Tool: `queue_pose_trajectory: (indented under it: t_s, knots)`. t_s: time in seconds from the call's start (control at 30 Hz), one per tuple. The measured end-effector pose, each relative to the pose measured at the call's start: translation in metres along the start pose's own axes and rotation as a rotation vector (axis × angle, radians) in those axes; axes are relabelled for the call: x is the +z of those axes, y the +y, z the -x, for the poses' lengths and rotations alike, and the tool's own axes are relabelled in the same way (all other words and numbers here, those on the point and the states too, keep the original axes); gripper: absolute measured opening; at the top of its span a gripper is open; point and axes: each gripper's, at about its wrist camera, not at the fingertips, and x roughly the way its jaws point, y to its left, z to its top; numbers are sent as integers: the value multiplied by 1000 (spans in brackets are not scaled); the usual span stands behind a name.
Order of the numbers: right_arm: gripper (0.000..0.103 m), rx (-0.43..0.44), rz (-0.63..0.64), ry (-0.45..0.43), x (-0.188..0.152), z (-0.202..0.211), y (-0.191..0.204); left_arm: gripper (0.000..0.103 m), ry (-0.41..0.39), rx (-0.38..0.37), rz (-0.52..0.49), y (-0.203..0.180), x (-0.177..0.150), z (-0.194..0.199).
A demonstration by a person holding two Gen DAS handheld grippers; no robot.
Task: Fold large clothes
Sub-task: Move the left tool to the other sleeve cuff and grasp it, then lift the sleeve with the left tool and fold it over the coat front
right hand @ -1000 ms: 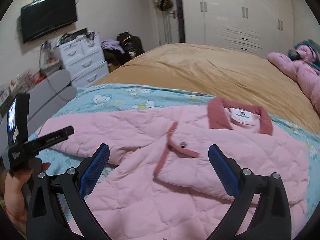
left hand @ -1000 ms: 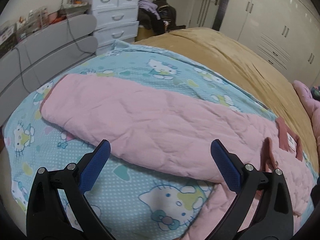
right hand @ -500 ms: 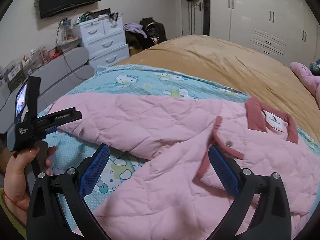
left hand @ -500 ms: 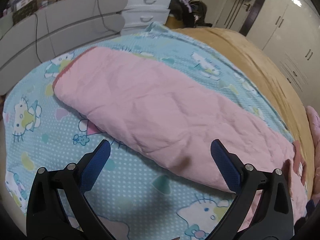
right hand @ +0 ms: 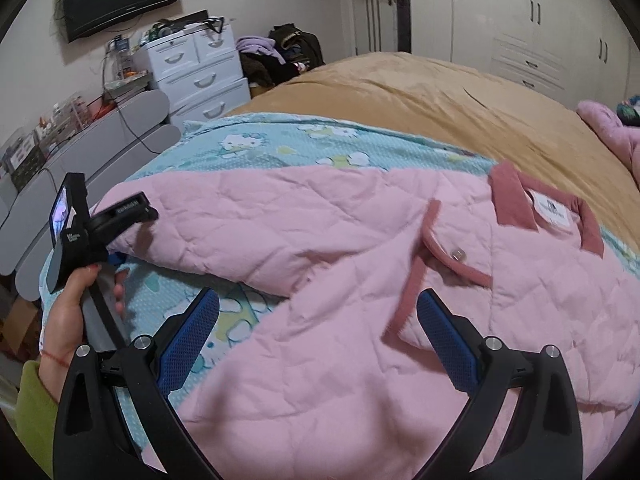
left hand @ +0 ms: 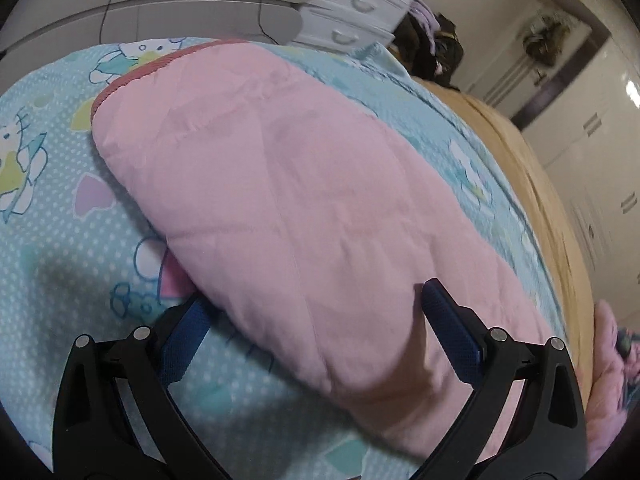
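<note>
A pink quilted jacket [right hand: 360, 280] with a dark pink collar [right hand: 516, 204] lies spread on the bed. Its long sleeve [left hand: 288, 184] stretches to the left and ends in a dark pink cuff [left hand: 132, 76]. My left gripper [left hand: 316, 320] is open and straddles the sleeve, one finger under its near edge and one on top. It also shows from outside in the right wrist view [right hand: 116, 240], at the sleeve's end. My right gripper [right hand: 320, 332] is open and hovers over the jacket's front panel, near the button placket [right hand: 456, 256].
The jacket lies on a light blue cartoon-print sheet [right hand: 280, 144] over a tan bedspread [right hand: 420, 92]. Grey rounded footboard panels [left hand: 160, 12] and a white drawer unit [right hand: 200, 76] stand beyond the bed's left end. Another pink garment [right hand: 608, 124] lies at the far right.
My left gripper has moved down and forward onto the sleeve, which now fills its view and sits between its fingers. My right gripper has shifted left and lower over the jacket.
</note>
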Motion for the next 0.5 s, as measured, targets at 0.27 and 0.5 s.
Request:
queue_pose_trajectory:
  t_s: [0.27, 0.5]
  knots:
    - [99, -34, -52, -4, -11, 12, -32, 36, -104, -150, 121, 23, 8, 15]
    - [99, -47, -118, -28, -22, 35, -63, 10, -201, -312, 63, 3, 20, 68]
